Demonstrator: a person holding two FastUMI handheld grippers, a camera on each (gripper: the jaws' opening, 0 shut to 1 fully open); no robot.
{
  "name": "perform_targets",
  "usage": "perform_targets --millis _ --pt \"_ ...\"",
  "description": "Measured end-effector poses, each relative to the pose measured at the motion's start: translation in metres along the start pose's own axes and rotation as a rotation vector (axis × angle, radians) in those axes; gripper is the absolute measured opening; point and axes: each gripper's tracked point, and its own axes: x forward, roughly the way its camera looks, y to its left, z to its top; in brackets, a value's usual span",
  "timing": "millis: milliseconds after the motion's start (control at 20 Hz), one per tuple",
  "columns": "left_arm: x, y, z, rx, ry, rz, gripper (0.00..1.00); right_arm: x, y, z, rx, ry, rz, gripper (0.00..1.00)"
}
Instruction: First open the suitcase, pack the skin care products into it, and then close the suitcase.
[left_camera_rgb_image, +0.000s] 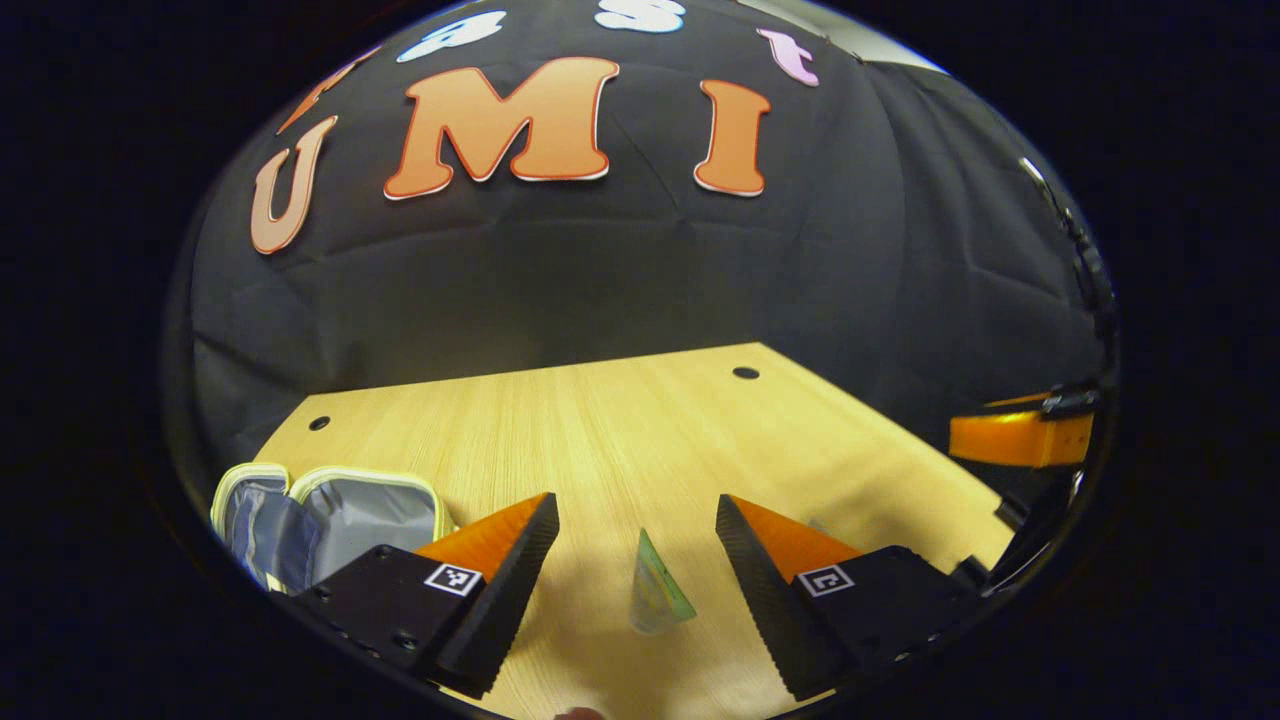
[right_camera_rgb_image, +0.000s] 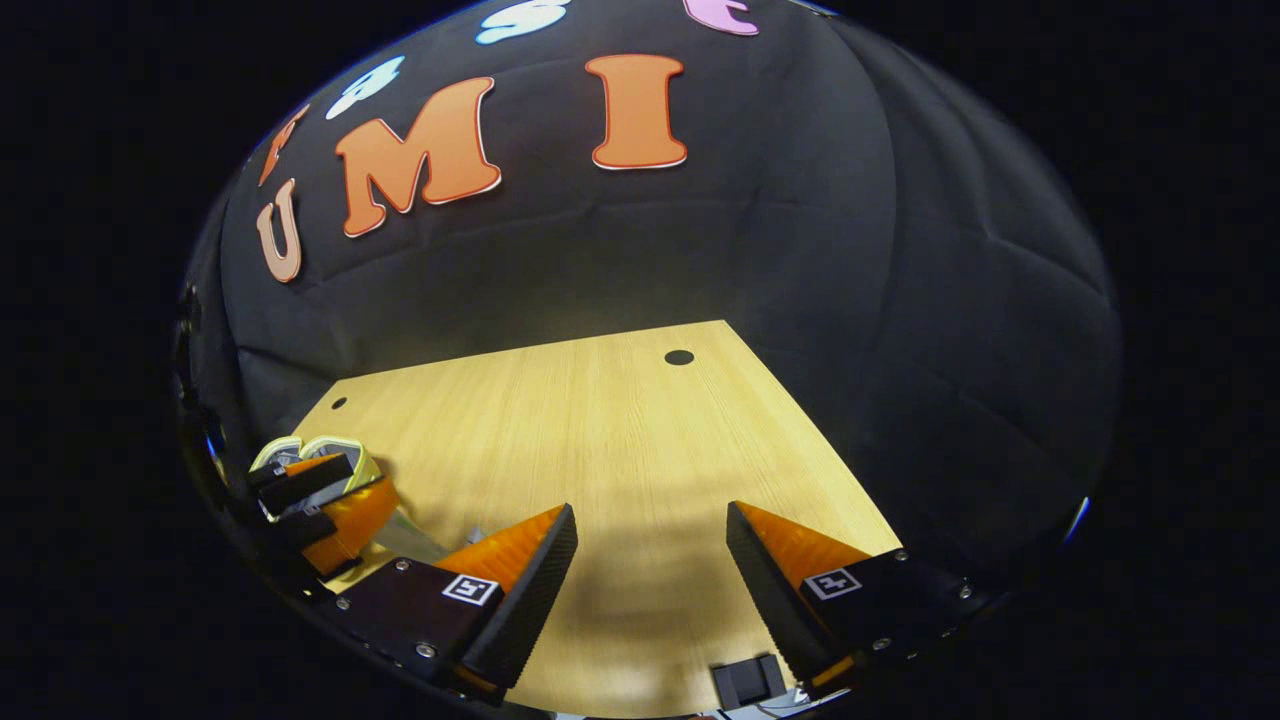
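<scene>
The small suitcase (left_camera_rgb_image: 340, 515) lies open on the wooden table (left_camera_rgb_image: 650, 420) at the near left, with a pale yellow-green rim and grey lining. A green skin care sachet (left_camera_rgb_image: 655, 590) lies on the table, low in the gap between my left gripper's fingers. My left gripper (left_camera_rgb_image: 636, 500) is open and holds nothing. In the right gripper view my right gripper (right_camera_rgb_image: 650, 507) is open over bare table. There the left gripper (right_camera_rgb_image: 320, 500) shows at the far left, in front of the suitcase (right_camera_rgb_image: 300, 448). Part of the right gripper (left_camera_rgb_image: 1020, 438) shows at the right edge of the left gripper view.
The table (right_camera_rgb_image: 600, 420) ends at the black cloth wall behind and drops off on the right. Two small round holes (right_camera_rgb_image: 679, 357) sit near its far corners. A small black block (right_camera_rgb_image: 748, 680) lies at the near edge under my right gripper.
</scene>
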Motion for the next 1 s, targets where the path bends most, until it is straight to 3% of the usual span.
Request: perform_targets --millis 350,450,600,700,1000 --pt "0.028 -0.006 -0.082 -0.019 0.118 0.059 0.98 0.012 -0.008 -0.01 -0.053 0.031 0.024 0.95" --pt "0.029 -0.005 -0.091 -0.039 0.129 0.079 0.86 0.014 -0.007 -0.012 -0.067 0.038 0.034 0.95" --pt "0.033 -0.005 -0.09 -0.034 0.115 0.073 0.41 0.013 0.0 -0.017 -0.081 0.054 0.044 0.95" --pt "0.026 -0.004 -0.09 -0.066 0.149 0.063 0.33 0.01 0.009 -0.018 -0.081 0.055 0.057 0.96" --pt "-0.011 0.016 -0.042 -0.115 0.141 -0.024 0.33 -0.004 0.059 -0.007 -0.035 0.007 0.117 0.96"
